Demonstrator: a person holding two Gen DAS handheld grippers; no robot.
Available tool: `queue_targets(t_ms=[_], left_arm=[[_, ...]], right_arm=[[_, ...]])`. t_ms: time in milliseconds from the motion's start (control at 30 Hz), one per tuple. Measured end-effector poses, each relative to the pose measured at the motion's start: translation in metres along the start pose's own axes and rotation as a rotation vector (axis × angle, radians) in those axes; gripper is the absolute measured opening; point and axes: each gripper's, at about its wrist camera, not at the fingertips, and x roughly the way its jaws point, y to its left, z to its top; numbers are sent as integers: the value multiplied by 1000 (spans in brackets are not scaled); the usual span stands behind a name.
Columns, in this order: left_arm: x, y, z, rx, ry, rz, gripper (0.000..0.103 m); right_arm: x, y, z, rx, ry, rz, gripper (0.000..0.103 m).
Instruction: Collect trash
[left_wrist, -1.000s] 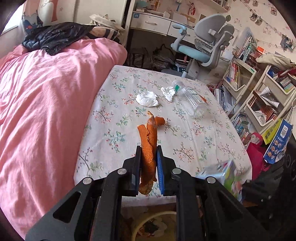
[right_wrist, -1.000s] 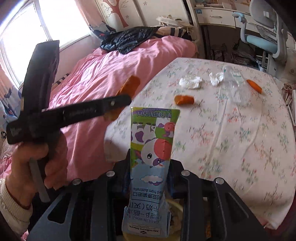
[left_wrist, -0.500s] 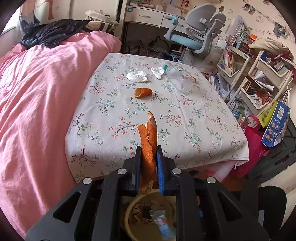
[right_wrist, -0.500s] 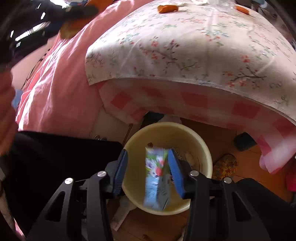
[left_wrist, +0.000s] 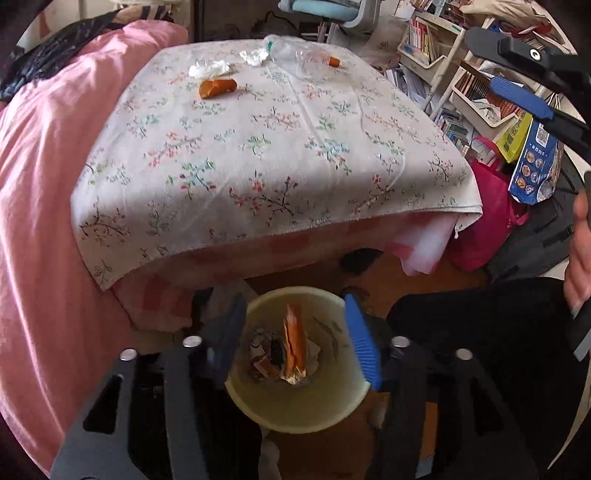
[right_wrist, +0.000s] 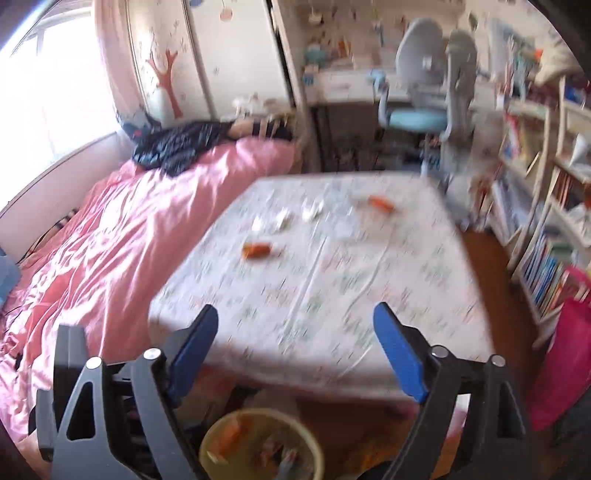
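Both claws wide and empty over the round cream trash bin.
Floral tabletop: two orange peel pieces, two white crumpled tissues, one clear plastic bottle. Left claw straddles the bin; long orange peel strip inside. Right claw touches nothing.

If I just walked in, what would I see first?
Probably the yellow bin on the floor by the table's near edge, with a long orange peel in it, right under the open left gripper. Next, the flowery table beside the pink bed, with a peel piece, tissues and a bottle at its far end.
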Motion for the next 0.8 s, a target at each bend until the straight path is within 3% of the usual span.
queue_targets(t_ms=[100,167,333,500,800], left_arm=[[-15,8,5,-37,-93,39,75],[-27,17,9,-82,-168,90,83],[-50,40,19,-211,-314,178,93],[-57,56,28,-286,-375,220,95],[-60,59,28,-274,-401,252,96]], right_arm=[[-2,-17,-1,22,-45,-25,88],[7,-33,0,106,-22,-15,89],[5,-46,3,195,-25,-2,89],[6,-52,2,229,-16,-12,89],[-1,-53,0,220,-24,-20,89]])
